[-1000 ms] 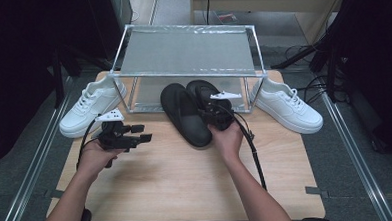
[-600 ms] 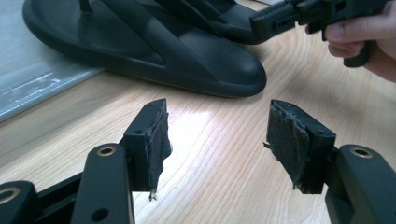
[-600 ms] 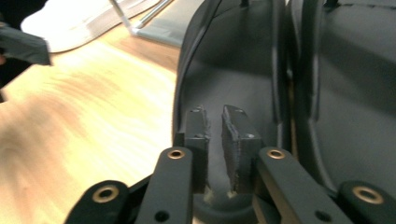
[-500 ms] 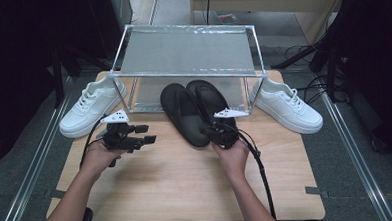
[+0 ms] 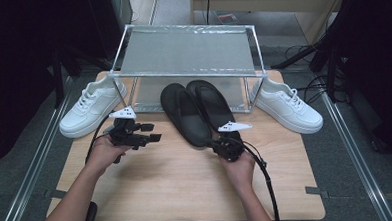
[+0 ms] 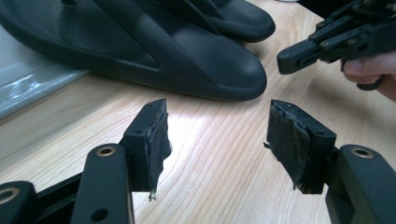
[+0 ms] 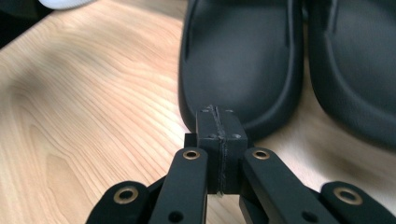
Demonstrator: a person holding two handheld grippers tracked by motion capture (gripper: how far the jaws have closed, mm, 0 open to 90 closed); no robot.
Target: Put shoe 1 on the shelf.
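Black slipper point(image 7: 243, 60) heel just ahead of right gripper point(image 7: 219, 122) — jaws just pressed together, empty — left gripper point(image 6: 217, 140) spread

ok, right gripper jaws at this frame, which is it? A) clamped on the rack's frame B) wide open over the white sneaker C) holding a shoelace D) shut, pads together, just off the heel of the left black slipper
D: in the right gripper view the right gripper has its pads pressed flat together with nothing between them, just short of the black slipper heel rim.

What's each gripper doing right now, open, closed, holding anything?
Left gripper: open, nothing between its jaws.
Right gripper: shut, pads together, empty, at the heel of the black slipper.
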